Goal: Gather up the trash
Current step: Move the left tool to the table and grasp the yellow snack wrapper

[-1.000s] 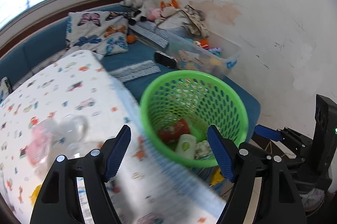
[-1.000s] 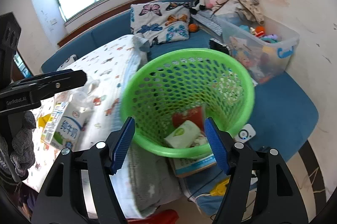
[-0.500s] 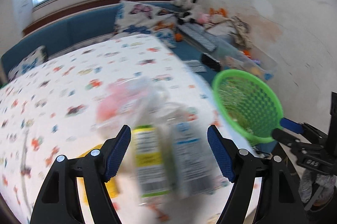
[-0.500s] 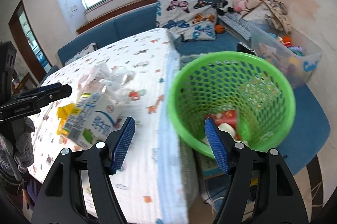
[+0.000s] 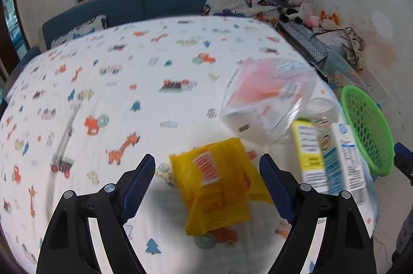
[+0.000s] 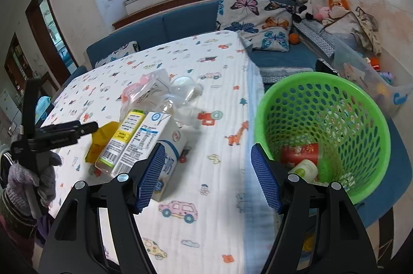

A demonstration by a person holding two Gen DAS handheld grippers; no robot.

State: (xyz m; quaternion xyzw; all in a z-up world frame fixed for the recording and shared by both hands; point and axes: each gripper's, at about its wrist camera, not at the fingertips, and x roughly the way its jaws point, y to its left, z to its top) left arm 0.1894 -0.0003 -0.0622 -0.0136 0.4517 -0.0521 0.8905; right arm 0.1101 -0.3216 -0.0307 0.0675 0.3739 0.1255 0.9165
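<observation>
Left hand-held gripper [image 5: 207, 177] over the yellow wrapper [image 5: 216, 190] on the desk [image 5: 103, 98], jaws opening, wrapper framed between them, no pad contact visible. Right hand-held gripper [image 6: 207, 177] jaws apart, empty, above the desk edge. Milk carton [image 6: 152, 142] and clear bag [image 6: 147, 90] lie beside the wrapper. Green basket [image 6: 322, 129] sits off the desk edge, trash inside.

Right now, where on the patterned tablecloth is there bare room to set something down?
Free: the tablecloth toward the blue sofa, left of the yellow wrapper. Crowded: the corner by the green basket, with cartons and clear bag.
</observation>
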